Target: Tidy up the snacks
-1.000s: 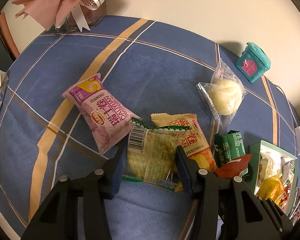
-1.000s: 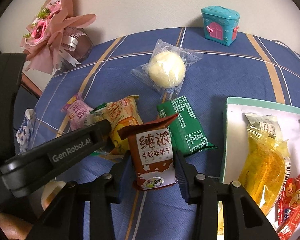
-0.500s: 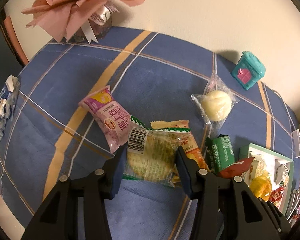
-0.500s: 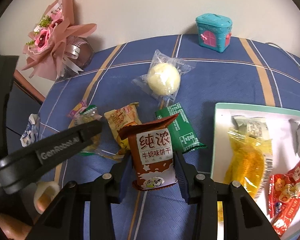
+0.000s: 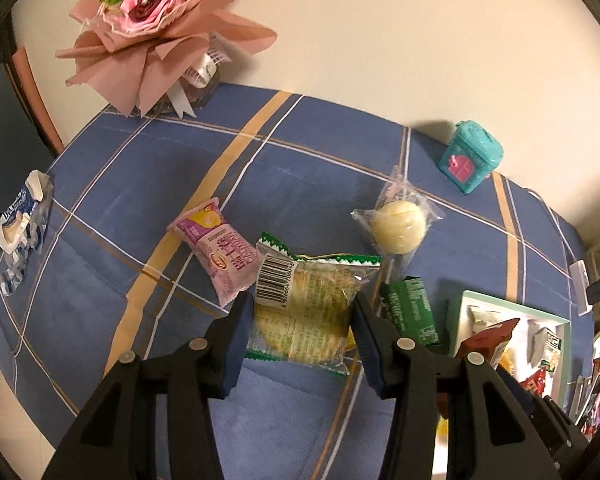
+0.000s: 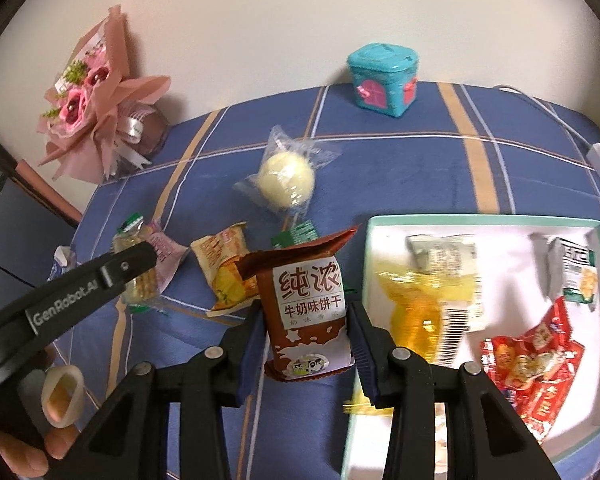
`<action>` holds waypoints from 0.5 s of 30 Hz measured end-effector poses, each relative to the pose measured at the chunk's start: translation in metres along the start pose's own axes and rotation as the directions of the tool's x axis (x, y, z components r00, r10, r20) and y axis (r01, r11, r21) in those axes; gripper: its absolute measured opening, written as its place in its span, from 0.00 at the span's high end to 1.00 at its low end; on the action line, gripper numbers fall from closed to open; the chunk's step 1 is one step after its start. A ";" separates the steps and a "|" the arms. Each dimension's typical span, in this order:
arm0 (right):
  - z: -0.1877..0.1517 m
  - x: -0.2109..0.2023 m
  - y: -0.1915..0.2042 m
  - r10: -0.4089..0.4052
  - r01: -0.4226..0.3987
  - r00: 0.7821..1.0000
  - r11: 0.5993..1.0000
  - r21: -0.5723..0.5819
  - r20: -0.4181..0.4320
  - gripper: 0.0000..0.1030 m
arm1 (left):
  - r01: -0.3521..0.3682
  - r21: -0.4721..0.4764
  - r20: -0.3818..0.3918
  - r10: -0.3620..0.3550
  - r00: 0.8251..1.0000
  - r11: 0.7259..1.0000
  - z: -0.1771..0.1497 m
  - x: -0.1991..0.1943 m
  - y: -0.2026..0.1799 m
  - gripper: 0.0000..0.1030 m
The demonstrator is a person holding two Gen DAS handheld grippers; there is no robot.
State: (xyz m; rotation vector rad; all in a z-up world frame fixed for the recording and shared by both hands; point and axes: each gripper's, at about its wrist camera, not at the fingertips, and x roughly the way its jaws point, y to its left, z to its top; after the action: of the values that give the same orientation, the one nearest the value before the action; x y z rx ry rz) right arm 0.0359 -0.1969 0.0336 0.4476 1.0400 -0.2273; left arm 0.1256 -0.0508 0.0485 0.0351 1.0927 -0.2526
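My left gripper (image 5: 300, 320) is shut on a clear green-edged cracker packet (image 5: 306, 312) and holds it above the blue tablecloth. My right gripper (image 6: 306, 332) is shut on a brown milk-biscuit packet (image 6: 308, 308), held at the left edge of the white tray (image 6: 460, 226). The tray holds several snacks, among them a yellow packet (image 6: 424, 304) and a red packet (image 6: 532, 364). On the cloth lie a purple packet (image 5: 216, 250), a round bun in clear wrap (image 6: 286, 184), a green packet (image 5: 410, 312) and an orange packet (image 6: 226, 268).
A pink flower bouquet (image 5: 160, 28) stands at the back left. A teal house-shaped box (image 6: 382, 78) stands at the back by the wall. A blue-white wrapper (image 5: 20, 220) lies at the left table edge. A white cable (image 6: 556, 120) runs along the right.
Both grippers have risen and drawn back with their packets. The right gripper has moved right, so more of the tray shows beside the brown packet.
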 end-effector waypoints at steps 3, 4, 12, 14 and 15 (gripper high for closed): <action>0.003 -0.011 -0.012 -0.004 0.003 1.000 1.000 0.020 0.021 0.58 | 0.011 0.015 0.016 -0.011 1.000 1.000 -0.001 -0.008 -0.010 0.51; 0.004 -0.014 -0.016 -0.005 0.004 1.000 1.000 0.028 0.027 0.58 | 0.015 0.023 0.020 -0.016 1.000 1.000 -0.001 -0.010 -0.014 0.51; 0.011 -0.036 -0.066 -0.043 0.035 0.997 0.992 0.125 0.061 0.60 | 0.042 0.104 0.037 -0.046 0.998 0.994 -0.008 -0.021 -0.055 0.51; 0.011 -0.039 -0.078 -0.056 0.046 0.996 0.988 0.146 0.066 0.60 | 0.047 0.129 0.035 -0.052 0.998 0.991 -0.012 -0.023 -0.068 0.51; 0.011 -0.041 -0.087 -0.065 0.053 0.996 0.985 0.161 0.067 0.60 | 0.050 0.137 0.034 -0.055 0.998 0.989 -0.012 -0.023 -0.074 0.51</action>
State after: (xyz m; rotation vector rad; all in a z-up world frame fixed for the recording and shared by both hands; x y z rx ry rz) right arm -0.0097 -0.2803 0.0525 0.5497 0.9685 -0.3789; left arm 0.0888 -0.1161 0.0702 0.1236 1.0384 -0.3735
